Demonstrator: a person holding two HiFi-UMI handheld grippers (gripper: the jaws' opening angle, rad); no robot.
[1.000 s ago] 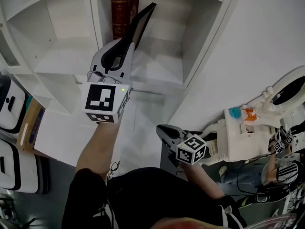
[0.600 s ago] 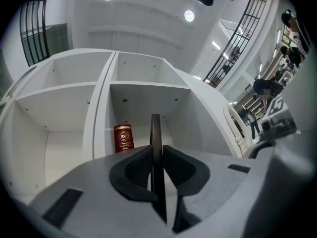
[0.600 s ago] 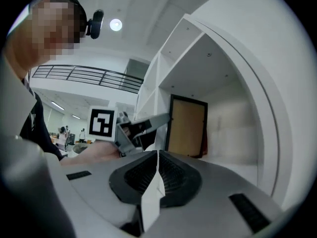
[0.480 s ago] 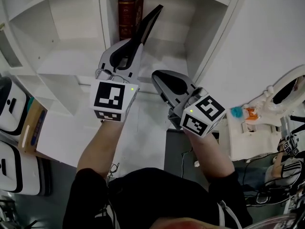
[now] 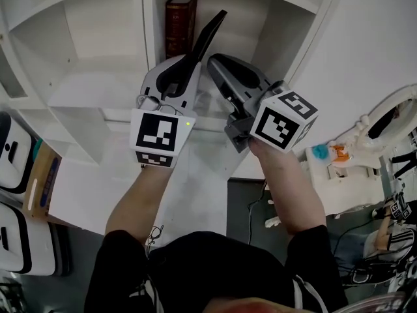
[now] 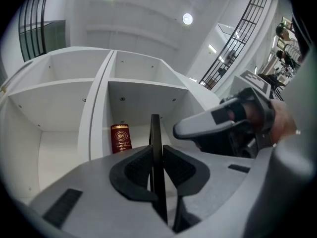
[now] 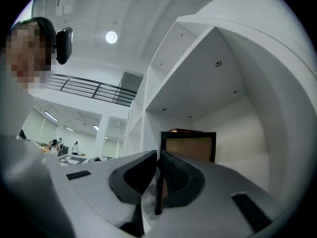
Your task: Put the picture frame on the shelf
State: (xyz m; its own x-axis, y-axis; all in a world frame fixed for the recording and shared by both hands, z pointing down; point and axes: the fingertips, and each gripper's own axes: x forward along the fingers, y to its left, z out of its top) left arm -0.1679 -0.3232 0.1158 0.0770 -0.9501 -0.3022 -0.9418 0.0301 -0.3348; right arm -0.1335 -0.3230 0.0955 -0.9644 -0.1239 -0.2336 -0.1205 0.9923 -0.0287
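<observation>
Same shelf, with the book upright in the middle bay. Up from down low with the right gripper, now just right of the frame and close beside the left gripper. Jaws pressed together there, pinching nothing identifiable, only a dark sliver in the gap. No shift on the left: clamped on the frame, holding it edge-on and tilted at the bay's mouth, right of the book. Unclear whether resting on the board yet. Not let go. Probably a second-hand assist next: steadying or propping the frame before release.
</observation>
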